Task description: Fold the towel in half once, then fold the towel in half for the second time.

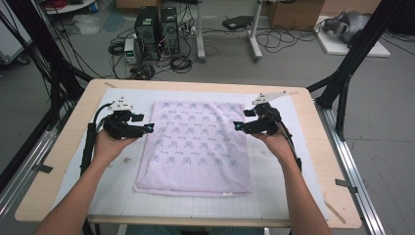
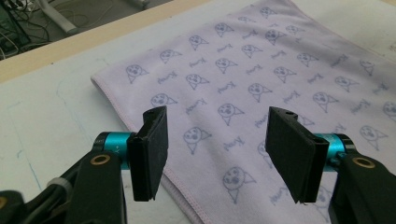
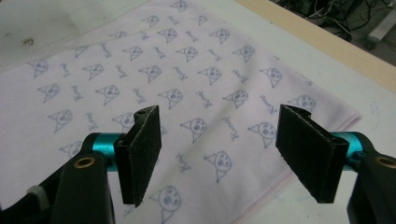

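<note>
High view: a pale lilac printed towel (image 1: 195, 147) lies flat on the white mat (image 1: 279, 191) at the middle of the wooden table (image 1: 46, 166), folded into a neat rectangle, its long sides running away from the person; the left gripper (image 1: 150, 129) hangs at the towel's left edge and the right gripper (image 1: 237, 126) at its right edge, both toward the far half of the cloth, jaws pointed inward at each other; each is carried in a hand entering from the bottom.

Left gripper view: the jaws stand apart with nothing between the pads (image 2: 150, 156); the towel (image 2: 261, 79) lies below and beyond them, its hemmed edge and one far corner visible, apart from the pads.

Right gripper view: the jaws likewise stand apart and empty, pads (image 3: 140, 154) clear of the cloth; the towel (image 3: 154, 79) lies beneath, its stitched edge running toward a far corner.

Assessment: the cloth appears already folded at least once and laid square; neither gripper holds it; what remains, by judgement, is either a further fold, which would require a fresh grasp on the two edges, or nothing more.
</note>
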A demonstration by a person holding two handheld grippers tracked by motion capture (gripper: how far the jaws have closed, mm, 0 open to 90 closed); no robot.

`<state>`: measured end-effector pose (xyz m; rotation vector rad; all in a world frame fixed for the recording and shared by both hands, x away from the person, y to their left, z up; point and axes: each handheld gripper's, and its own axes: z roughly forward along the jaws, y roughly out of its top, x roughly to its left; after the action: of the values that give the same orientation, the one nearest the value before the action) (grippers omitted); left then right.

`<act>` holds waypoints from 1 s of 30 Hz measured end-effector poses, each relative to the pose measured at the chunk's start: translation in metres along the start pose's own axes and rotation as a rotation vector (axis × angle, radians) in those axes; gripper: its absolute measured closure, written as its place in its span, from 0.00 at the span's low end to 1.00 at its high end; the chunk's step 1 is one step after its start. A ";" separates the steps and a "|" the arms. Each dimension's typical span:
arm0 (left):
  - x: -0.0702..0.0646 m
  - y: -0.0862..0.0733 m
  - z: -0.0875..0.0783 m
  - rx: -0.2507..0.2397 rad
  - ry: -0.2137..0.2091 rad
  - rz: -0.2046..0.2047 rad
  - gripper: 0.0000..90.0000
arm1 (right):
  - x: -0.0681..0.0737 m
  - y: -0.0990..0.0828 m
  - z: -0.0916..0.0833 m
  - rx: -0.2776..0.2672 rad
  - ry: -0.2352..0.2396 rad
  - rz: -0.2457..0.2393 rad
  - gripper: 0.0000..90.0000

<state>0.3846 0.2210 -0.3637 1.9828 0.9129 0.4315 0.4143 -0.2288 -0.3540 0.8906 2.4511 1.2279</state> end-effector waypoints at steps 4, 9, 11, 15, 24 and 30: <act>0.004 0.008 0.003 -0.006 0.014 0.008 0.45 | -0.005 0.004 0.004 -0.001 -0.007 -0.016 0.34; 0.013 0.020 0.015 0.007 0.046 0.006 0.45 | -0.017 0.010 0.010 0.016 -0.015 -0.004 0.34; 0.016 0.021 0.020 0.019 0.060 0.009 0.45 | -0.022 0.012 0.014 0.022 -0.020 0.005 0.34; 0.028 0.015 0.034 0.042 0.095 -0.004 0.46 | -0.033 0.008 0.025 0.062 -0.046 0.022 0.34; 0.042 -0.005 0.074 0.134 0.136 -0.052 0.49 | -0.053 -0.014 0.049 0.114 -0.113 0.101 0.40; 0.054 -0.017 0.090 0.171 0.184 -0.124 0.49 | -0.063 -0.035 0.064 0.157 -0.148 0.164 0.43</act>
<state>0.4674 0.2148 -0.4299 2.0505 1.2168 0.4854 0.4797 -0.2440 -0.4230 1.2017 2.4208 0.9883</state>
